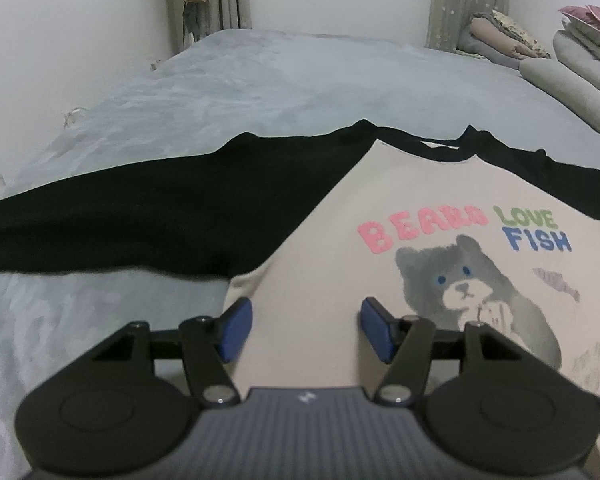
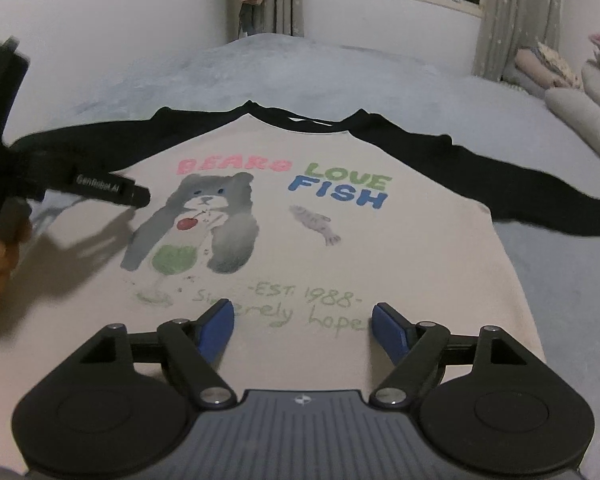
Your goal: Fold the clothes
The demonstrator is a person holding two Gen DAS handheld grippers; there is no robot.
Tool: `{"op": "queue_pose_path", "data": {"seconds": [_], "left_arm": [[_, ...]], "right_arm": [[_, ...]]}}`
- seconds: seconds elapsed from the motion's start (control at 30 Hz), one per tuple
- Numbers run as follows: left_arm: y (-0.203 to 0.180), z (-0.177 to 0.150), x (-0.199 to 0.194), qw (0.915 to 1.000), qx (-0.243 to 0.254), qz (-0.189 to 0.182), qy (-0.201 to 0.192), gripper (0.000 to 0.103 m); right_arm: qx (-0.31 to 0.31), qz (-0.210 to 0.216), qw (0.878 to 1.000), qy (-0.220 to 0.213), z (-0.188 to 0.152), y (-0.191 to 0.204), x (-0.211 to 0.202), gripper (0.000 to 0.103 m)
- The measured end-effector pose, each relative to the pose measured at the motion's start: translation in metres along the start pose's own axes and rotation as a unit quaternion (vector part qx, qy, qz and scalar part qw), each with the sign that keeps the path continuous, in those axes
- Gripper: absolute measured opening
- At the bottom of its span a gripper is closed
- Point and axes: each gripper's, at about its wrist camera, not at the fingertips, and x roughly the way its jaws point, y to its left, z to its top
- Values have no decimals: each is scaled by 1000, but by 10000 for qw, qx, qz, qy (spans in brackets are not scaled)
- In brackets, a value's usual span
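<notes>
Shirt [image 2: 340, 240] lies flat, print side up, on bed [image 1: 260, 80], both black sleeves [image 1: 120, 216] spread wide, collar far from grippers. Left gripper [image 1: 306, 330] hovers over left hem area, jaws apart, nothing between. Right gripper [image 2: 303, 328] over lower hem, jaws apart, empty. Likely step: first grasp for fold. Advice: pinch single fabric edge near sleeve seam, both sides level, lift low, keep body smooth, avoid dragging bed cover.
</notes>
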Motion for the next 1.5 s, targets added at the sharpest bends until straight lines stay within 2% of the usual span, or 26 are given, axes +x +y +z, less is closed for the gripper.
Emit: {"op": "queue_pose_path", "data": {"seconds": [0.2,0.33,0.43,0.6,0.77,0.93,1.03,1.13,1.2,1.23,1.27,1.3,1.4,1.5], "left_arm": [[2,-10,-8,10000,-23,34,-27,58],[-2,-21,-21,9997,-39,208,-102,59],[0,-36,-31,9988,-314,361,-54,74],[1,-53,-46,9984,-299,471,-99,74],[9,-69,-63,9982,-303,512,-50,74],[14,-79,-76,9985,-216,495,-126,74],[19,-76,-83,9986,-364,376,-15,74],[20,-73,-95,9989,-372,204,-209,74],[16,-73,-98,9989,-230,240,-341,75],[14,-73,-97,9989,-239,234,-327,75],[14,-74,-94,9990,-310,204,-259,75],[14,-75,-90,9989,-381,174,-191,75],[13,-77,-82,9985,-546,99,-44,80],[9,-75,-84,9986,-509,83,-137,81]], "right_arm": [[195,255,9994,89,3,8,-9,77],[61,318,9994,-125,5,19,-21,82],[33,282,9992,-284,5,20,-21,90],[9,73,9999,-110,1,15,-5,91],[2,160,9997,-191,2,15,-10,92],[-82,66,9999,-99,2,17,-4,94],[-138,54,9997,-168,4,14,-5,94],[7,95,9992,-385,8,3,-10,94],[93,169,9995,-236,8,-4,-4,94],[68,167,9998,-1,6,-5,3,94],[20,123,9999,48,3,-4,6,97],[-30,71,10000,55,0,-4,9,103],[-43,10,10000,60,-3,-3,12,103],[-16,-7,9999,-103,-10,-3,10,103]]}}
